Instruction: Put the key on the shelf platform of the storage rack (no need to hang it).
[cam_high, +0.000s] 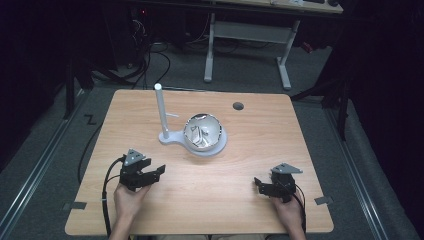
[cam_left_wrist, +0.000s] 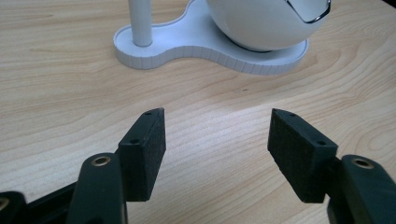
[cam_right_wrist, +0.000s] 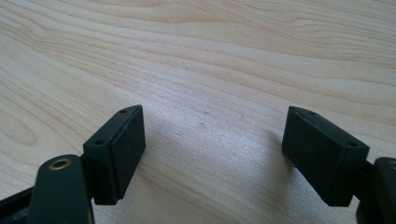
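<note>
On the wooden table (cam_high: 240, 160) stands a white stand (cam_high: 172, 137) with an upright white post (cam_high: 161, 111). A round bowl (cam_high: 202, 132), white outside and shiny inside, rests on the stand's wide end. My left gripper (cam_high: 156, 174) sits at the front left, pointing toward the stand, open with nothing between its fingers. In the left gripper view the stand's base (cam_left_wrist: 210, 52), post (cam_left_wrist: 140, 21) and bowl (cam_left_wrist: 261, 23) lie ahead of the open left gripper (cam_left_wrist: 217, 135). My right gripper (cam_high: 259, 186) rests at the front right, open, and in the right gripper view (cam_right_wrist: 212, 140) it is over bare wood.
A dark round hole (cam_high: 238, 106) is set in the tabletop near the far edge. Beyond the table stands a white desk frame (cam_high: 247, 45), with cables on the floor at the left. A hand holds each gripper at the table's near edge.
</note>
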